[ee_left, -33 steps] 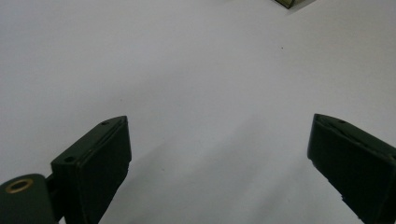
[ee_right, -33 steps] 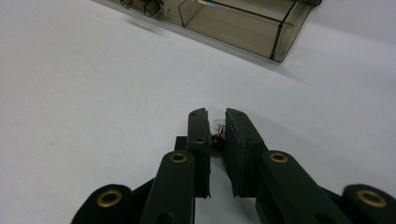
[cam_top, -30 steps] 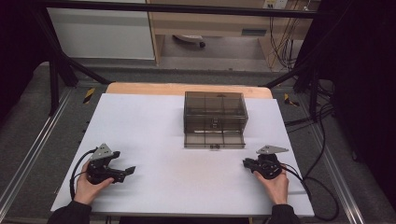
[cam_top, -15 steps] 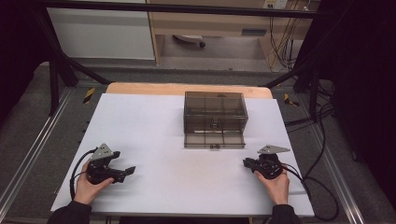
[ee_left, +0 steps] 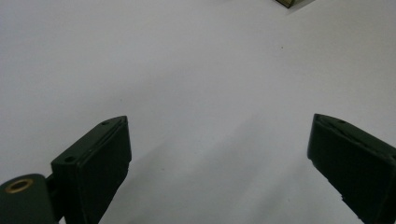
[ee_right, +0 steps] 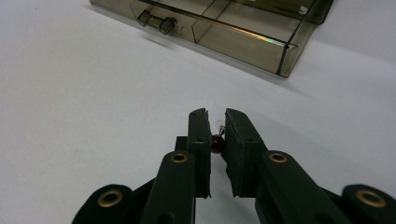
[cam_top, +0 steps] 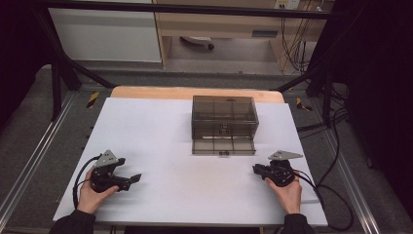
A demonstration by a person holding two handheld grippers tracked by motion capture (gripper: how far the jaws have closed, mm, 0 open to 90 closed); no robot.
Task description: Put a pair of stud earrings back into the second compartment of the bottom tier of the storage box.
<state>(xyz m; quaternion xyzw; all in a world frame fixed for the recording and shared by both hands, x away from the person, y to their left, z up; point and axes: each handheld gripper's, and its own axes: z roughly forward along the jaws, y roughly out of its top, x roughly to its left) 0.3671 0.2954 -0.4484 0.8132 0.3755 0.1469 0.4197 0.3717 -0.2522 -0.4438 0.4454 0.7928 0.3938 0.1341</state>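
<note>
From the high view, a smoky, see-through plastic drawer box (cam_top: 224,117) stands at the middle of a matte white table (cam_top: 160,131), its bottom drawer (cam_top: 223,145) pulled out toward the person. The left gripper (cam_top: 132,179) rests near the left front edge, the right gripper (cam_top: 256,169) near the right front, both well apart from the box.

In the left gripper view, two blocky black jaws stand wide apart over bare white surface, released, with nothing between them.

In the right gripper view, the flat black pads (ee_right: 201,135) are clenched on a tiny bulb (ee_right: 217,138), glassy at its tip with a dark reddish base. Beyond lies the open drawer, thin-walled, with a small round knob (ee_right: 159,23).
</note>
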